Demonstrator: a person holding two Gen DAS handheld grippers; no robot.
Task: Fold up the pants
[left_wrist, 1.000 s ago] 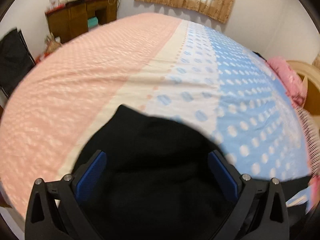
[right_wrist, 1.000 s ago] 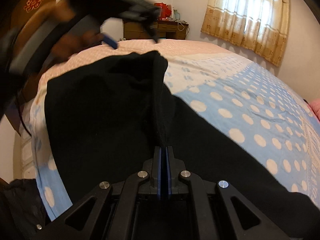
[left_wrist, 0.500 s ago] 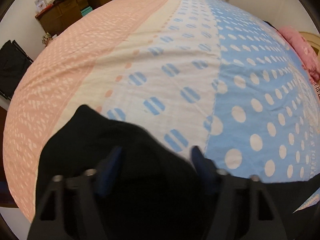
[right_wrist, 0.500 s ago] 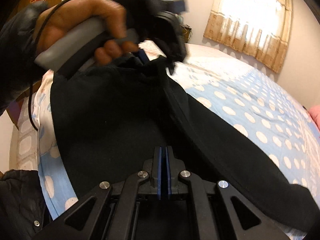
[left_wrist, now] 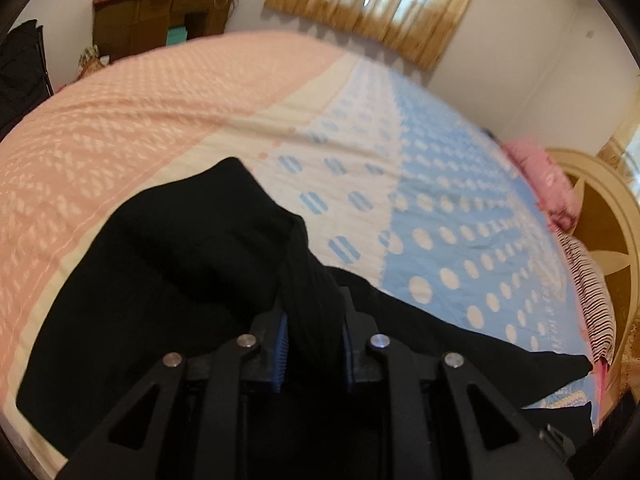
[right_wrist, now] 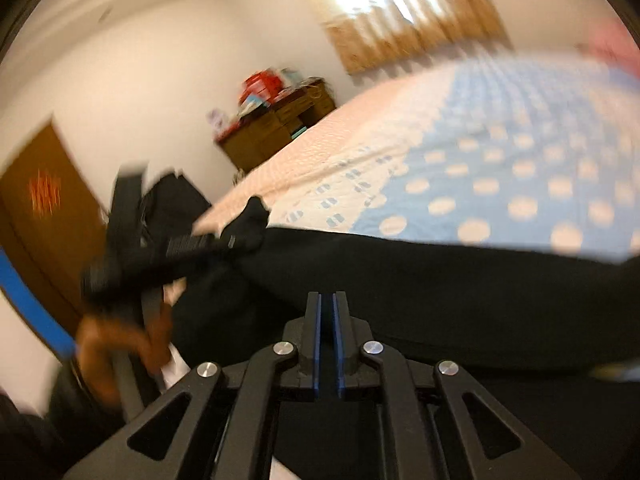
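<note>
Black pants (left_wrist: 180, 264) lie on the near part of the bed. My left gripper (left_wrist: 314, 332) is shut on a thick fold of the pants, which bulges between its blue pads. In the right wrist view the pants (right_wrist: 440, 280) stretch across the bed's near edge. My right gripper (right_wrist: 328, 320) is shut on the black fabric, its blue pads nearly touching. The left gripper also shows in the right wrist view (right_wrist: 236, 240), gripping a corner of the pants, with the person's hand (right_wrist: 120, 344) on its handle.
The bed (left_wrist: 400, 168) has a sheet in pink, cream and blue with white dots. A pink pillow (left_wrist: 540, 176) and a curved headboard (left_wrist: 600, 208) are at the right. A wooden cabinet (left_wrist: 160, 28) and a curtained window (left_wrist: 380, 8) stand beyond the bed. A brown door (right_wrist: 44, 220) is left.
My left gripper has gone from wide open over the pants to shut on a fold of them. My right gripper, still shut on the fabric, has swung toward the left, blurring its view.
</note>
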